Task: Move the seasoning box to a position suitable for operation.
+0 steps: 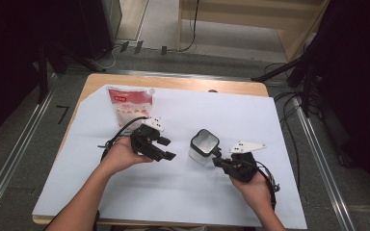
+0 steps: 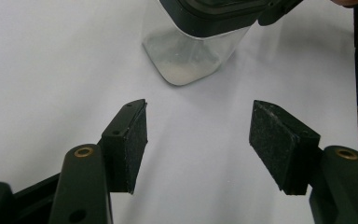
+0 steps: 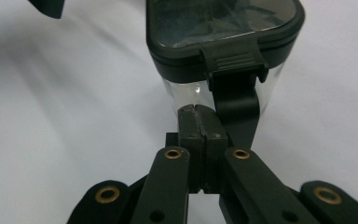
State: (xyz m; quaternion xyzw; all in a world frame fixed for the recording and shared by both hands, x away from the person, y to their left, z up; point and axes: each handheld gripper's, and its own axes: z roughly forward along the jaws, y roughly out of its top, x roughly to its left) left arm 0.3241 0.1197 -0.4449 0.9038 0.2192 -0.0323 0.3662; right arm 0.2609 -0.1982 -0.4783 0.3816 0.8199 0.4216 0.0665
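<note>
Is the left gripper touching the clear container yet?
Apart. The left gripper view shows the left gripper open, with bare white sheet between its pads and the clear container.

Pouch point(image 1: 129, 104) behind, container point(image 1: 204, 147) right

Bare sheet point(image 1: 183, 192) all round; container point(image 1: 203, 147) and pouch point(image 1: 127, 106) obstruct.

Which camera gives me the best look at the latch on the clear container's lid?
The right gripper view: the latch sits close and sharp, straight ahead of the shut jaws. The high view shows the container small, its latch too tiny to make out. The left gripper view shows its lower body and lid edge.
</note>
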